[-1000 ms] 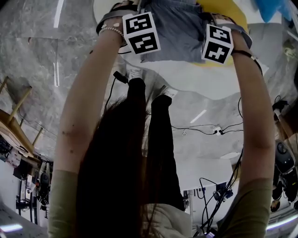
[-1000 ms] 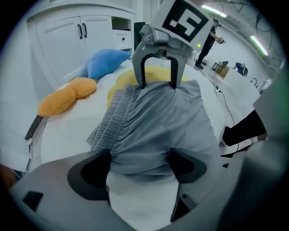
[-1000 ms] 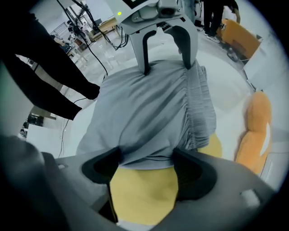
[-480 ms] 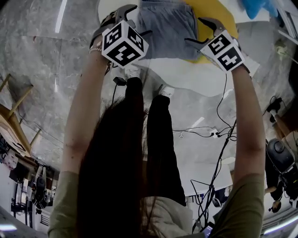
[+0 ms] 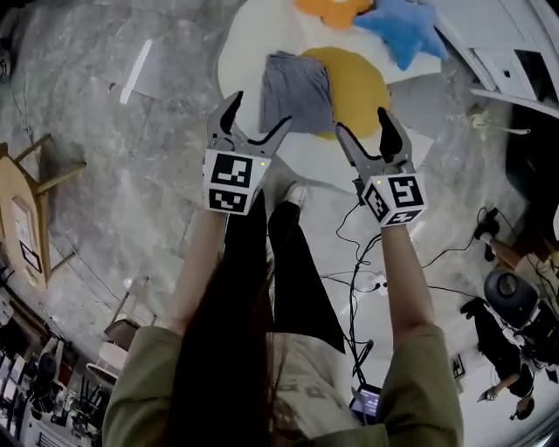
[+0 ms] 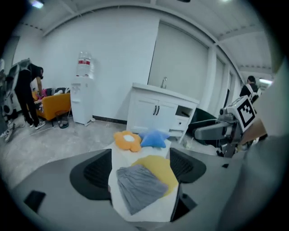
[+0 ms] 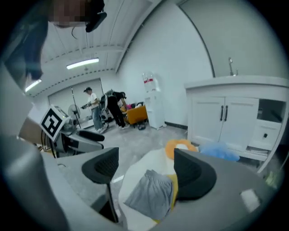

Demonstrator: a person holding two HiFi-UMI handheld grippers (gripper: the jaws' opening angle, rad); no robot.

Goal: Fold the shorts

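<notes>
Nearest me, a cable trails over the floor at 5 o'clock from my feet; a careless step toward the table could snag it and jolt both arms. My left hand-held gripper and right hand-held gripper hang side by side above the table's near edge, each with jaws spread wide and nothing between them, both well apart from the cloth. The shorts lie at 12 o'clock from them, a compact grey packet that looks folded to me, on the white top with their 3 o'clock edge over the yellow cushion. That overlap is my main worry: if I go in for another fold, a jaw closing on that side may take the cushion with the cloth, drag it and spring the layers open. Farther off, at 12 to 1 o'clock, the orange cushion and blue cushion sit clear of any trouble
</notes>
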